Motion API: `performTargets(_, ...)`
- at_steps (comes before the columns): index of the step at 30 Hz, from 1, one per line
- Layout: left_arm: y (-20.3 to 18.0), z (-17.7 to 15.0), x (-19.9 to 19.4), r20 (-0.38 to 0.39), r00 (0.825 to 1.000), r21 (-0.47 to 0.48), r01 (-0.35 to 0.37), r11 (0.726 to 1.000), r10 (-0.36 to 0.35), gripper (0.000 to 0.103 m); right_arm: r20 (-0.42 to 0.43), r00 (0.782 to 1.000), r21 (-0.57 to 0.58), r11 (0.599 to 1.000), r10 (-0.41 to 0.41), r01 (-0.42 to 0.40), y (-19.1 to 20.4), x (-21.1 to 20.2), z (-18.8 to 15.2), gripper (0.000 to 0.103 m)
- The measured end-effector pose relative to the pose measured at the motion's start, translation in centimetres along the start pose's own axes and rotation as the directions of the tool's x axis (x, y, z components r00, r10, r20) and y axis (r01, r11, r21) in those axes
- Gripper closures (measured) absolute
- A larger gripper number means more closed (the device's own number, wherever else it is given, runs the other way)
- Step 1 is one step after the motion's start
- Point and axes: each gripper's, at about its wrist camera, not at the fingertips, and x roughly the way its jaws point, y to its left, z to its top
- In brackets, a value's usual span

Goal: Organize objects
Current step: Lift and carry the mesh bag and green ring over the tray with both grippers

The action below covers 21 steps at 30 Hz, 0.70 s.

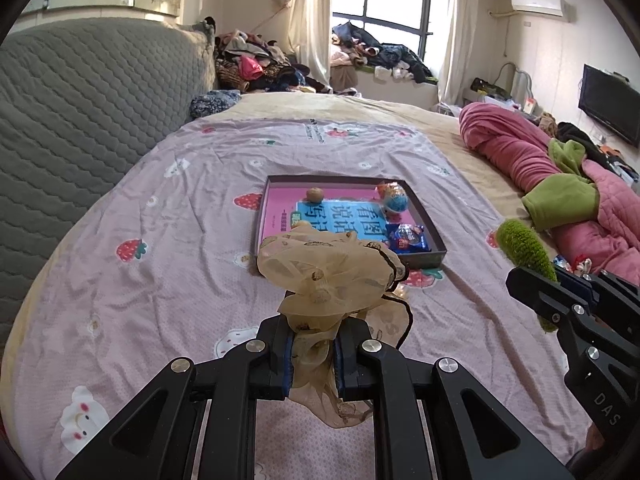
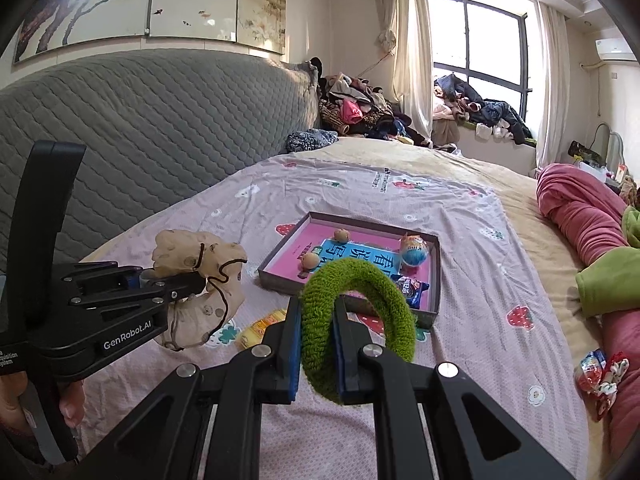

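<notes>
Beige scrunchie (image 1: 332,276) pinched tight in the left gripper (image 1: 314,354); green scrunchie (image 2: 352,320) clamped in the right gripper (image 2: 316,344). Only the right wrist view shows a yellow packet (image 2: 260,326) on the bed (image 2: 480,300).

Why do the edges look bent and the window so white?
Both views are fisheye: dark corners, the bed bulging. In the right wrist view the window is blown out by daylight; in the left wrist view too, while the beige scrunchie stays sharp.
</notes>
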Motion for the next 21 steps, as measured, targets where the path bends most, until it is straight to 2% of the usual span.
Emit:
performTargets(12, -0.8, 1.8, -1.6, 0.052, 0.999, 0.004, -0.006, 1.000, 0.006, 0.088, 0.031, 0.999, 0.014, 0.999, -0.037, 0.037, 0.3, -0.8, 1.5, 0.090)
performTargets(21, -0.9, 2.3, -1.0, 0.051, 0.999, 0.014, -0.006, 1.000, 0.005, 0.088, 0.036, 0.999, 0.010, 0.999, -0.032, 0.031, 0.5, 0.0, 2.5, 0.090)
